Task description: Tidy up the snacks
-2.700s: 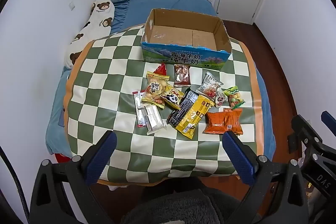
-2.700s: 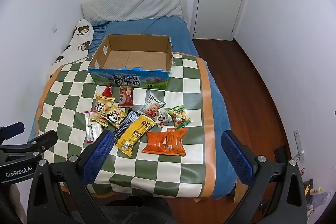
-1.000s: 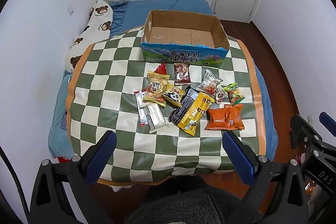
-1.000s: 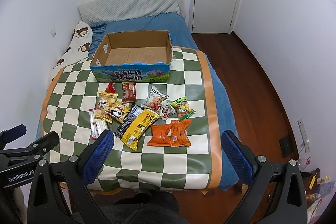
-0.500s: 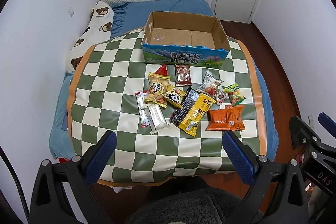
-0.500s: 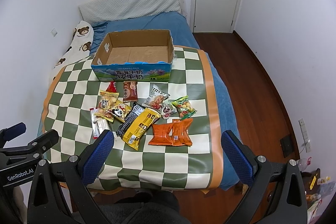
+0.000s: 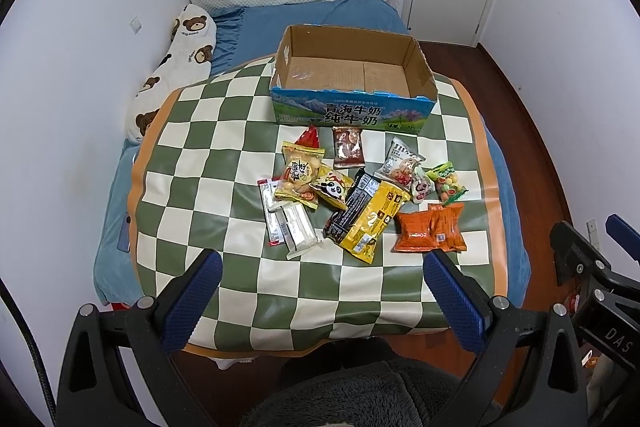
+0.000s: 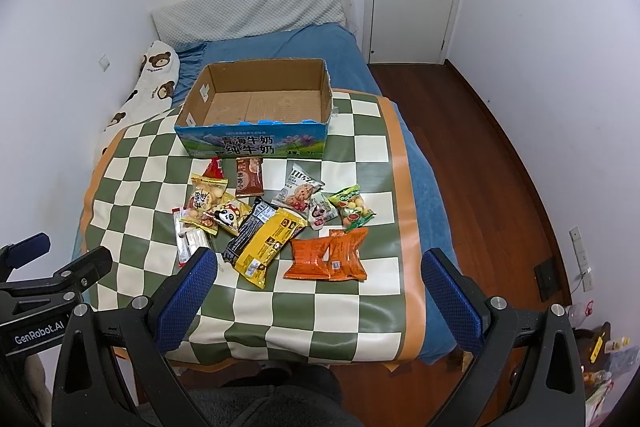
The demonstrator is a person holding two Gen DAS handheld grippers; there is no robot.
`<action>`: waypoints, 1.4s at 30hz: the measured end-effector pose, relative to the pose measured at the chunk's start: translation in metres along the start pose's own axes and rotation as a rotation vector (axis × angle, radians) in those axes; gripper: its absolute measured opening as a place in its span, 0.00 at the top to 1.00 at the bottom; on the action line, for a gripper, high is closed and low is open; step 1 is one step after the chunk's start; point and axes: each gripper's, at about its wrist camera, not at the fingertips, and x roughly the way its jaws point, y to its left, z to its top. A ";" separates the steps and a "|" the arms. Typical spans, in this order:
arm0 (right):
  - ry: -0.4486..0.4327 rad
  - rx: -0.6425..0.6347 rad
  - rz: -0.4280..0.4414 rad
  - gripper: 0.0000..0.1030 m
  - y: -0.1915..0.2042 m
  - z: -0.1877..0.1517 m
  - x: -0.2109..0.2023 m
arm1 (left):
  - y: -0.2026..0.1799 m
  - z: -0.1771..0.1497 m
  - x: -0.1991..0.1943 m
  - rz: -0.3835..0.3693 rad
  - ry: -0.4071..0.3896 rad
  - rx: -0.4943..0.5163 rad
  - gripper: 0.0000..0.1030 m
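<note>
**Start at the near edge of the pile**

Sensibly, begin with the orange packets (image 8: 326, 259), nearest the right hand-held gripper (image 8: 320, 291); both it and the left hand-held gripper (image 7: 320, 287) hover spread and empty. Snacks lie on the bed's checked mat (image 7: 200, 167), before the empty box (image 7: 352, 83).

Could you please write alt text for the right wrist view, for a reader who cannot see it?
An open right hand-held gripper hovers above a checkered mat on a bed, where snack packets lie scattered before an empty cardboard box. The left hand-held gripper's tips show at the left edge.
</note>
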 end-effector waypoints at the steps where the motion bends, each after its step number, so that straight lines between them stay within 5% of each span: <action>1: 0.001 0.000 0.000 0.00 0.000 0.000 0.000 | 0.000 0.001 0.000 0.001 0.000 0.001 0.00; 24: 0.057 0.029 0.037 0.00 0.001 0.003 0.032 | 0.007 0.003 0.017 0.004 0.015 0.000 0.00; 32: 0.228 0.147 0.117 0.00 -0.017 -0.011 0.147 | -0.006 0.022 0.122 0.082 0.086 0.136 0.00; 42: 0.439 0.277 0.129 0.04 -0.057 -0.047 0.303 | -0.074 0.025 0.294 0.008 0.328 0.429 0.00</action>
